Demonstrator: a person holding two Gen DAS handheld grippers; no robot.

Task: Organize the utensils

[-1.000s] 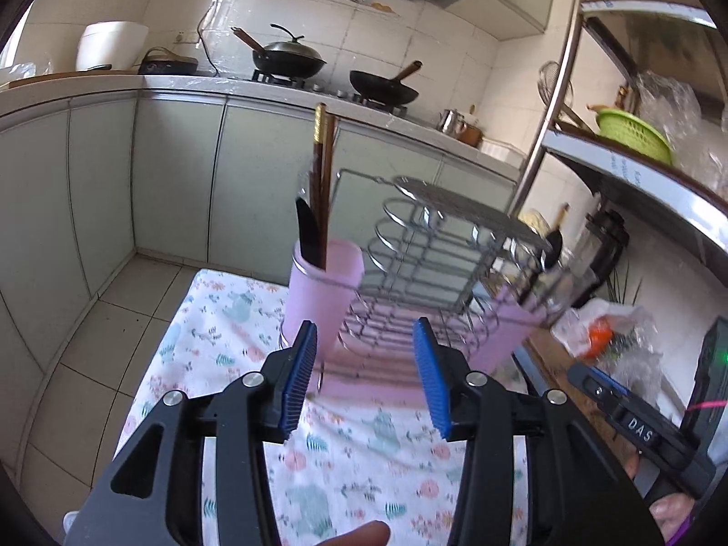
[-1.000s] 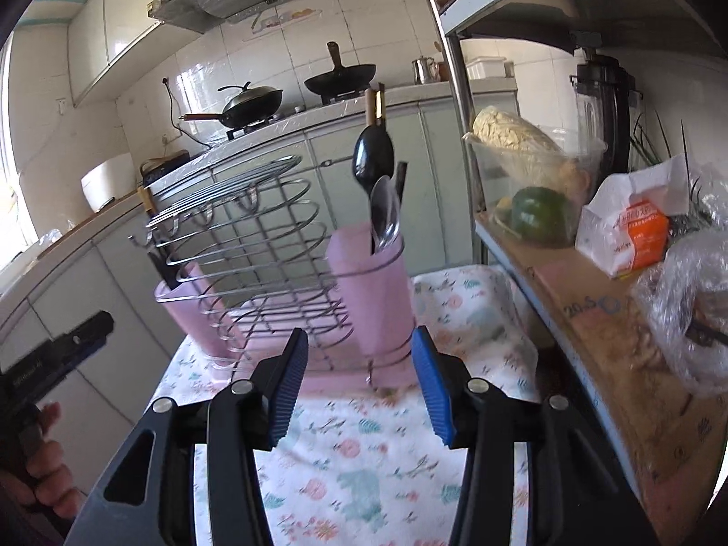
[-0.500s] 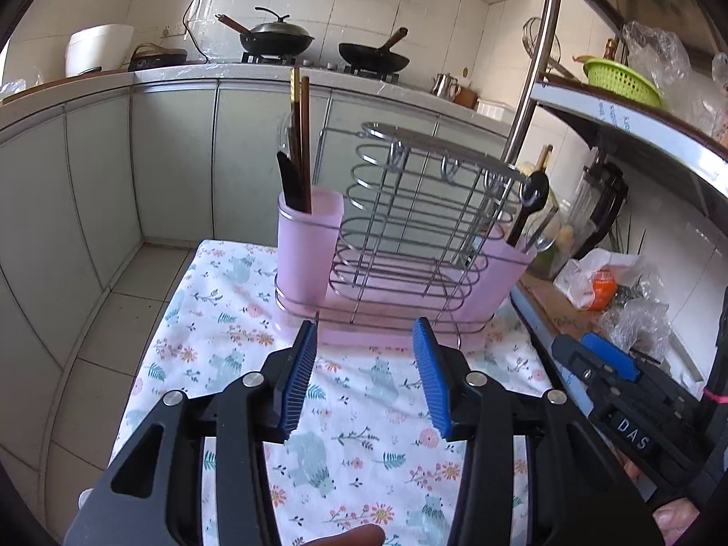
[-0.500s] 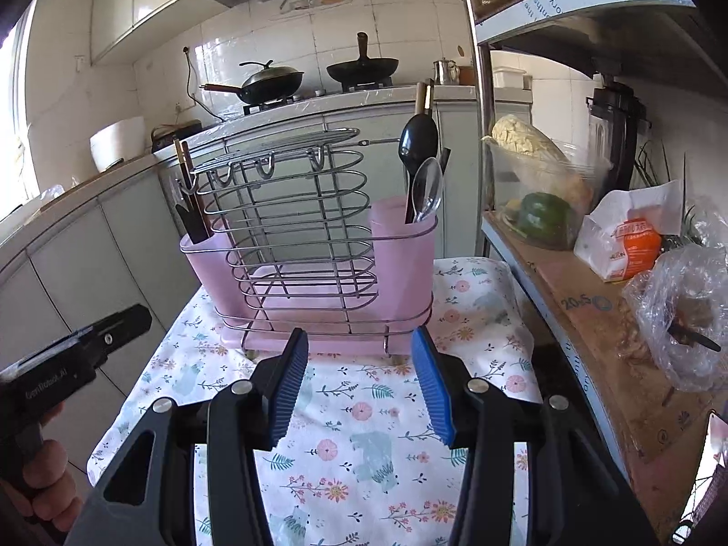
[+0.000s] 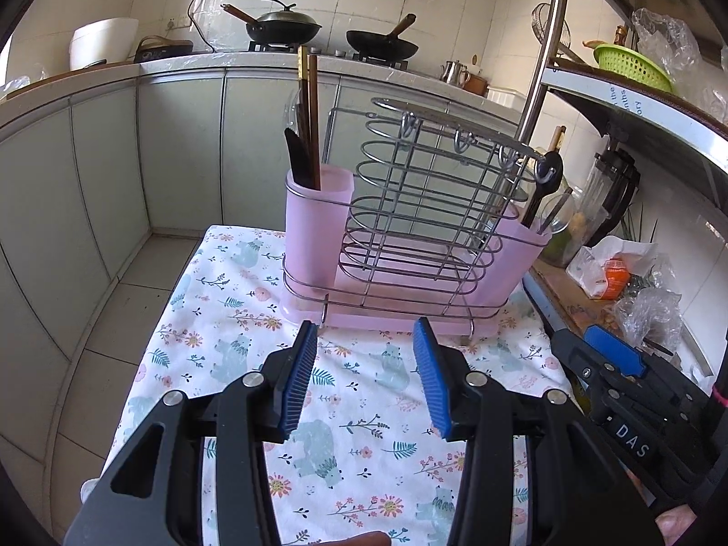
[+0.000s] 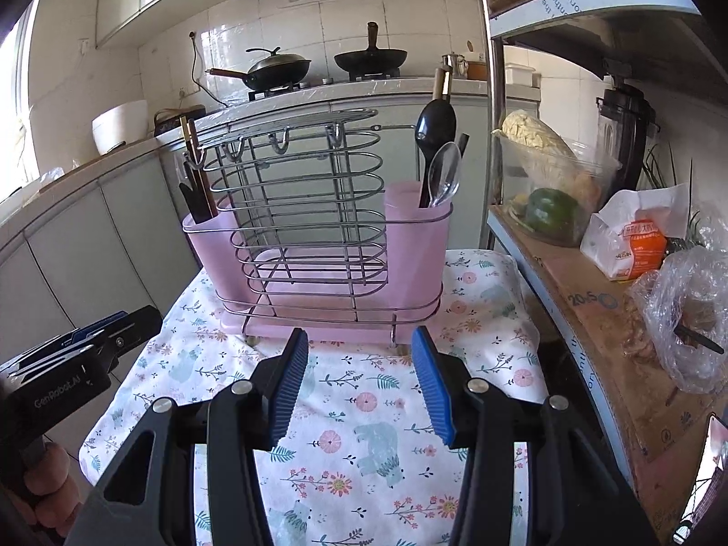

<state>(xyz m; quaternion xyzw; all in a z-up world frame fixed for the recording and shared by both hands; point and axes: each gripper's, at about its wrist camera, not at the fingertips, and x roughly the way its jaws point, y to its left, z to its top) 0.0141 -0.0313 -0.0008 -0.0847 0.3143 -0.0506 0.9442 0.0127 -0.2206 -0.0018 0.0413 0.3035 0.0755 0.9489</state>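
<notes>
A: Both grippers are pulling back from the rack. A second ago it was filling the view just past the fingertips; now it is sitting farther off on the flowered cloth, square and upright.

B: Are they carrying anything?

A: No. The left gripper is standing with its jaws wide apart and nothing between the blue pads. The right gripper is doing the same, open and empty over the cloth.

B: So where are the utensils?

A: In the pink cups at the rack's ends. The chopsticks and a dark knife are standing in one cup, the black spoon and clear spoon in the other. I am reading that as the sorting being about finished, since nothing loose is lying on the cloth.

B: Anything crowding them?

A: The shelf post is rising close beside the spoon cup, and the shelf with the bowl of vegetables and paper bag is running along the right edge. The right gripper is working nearest that.
</notes>
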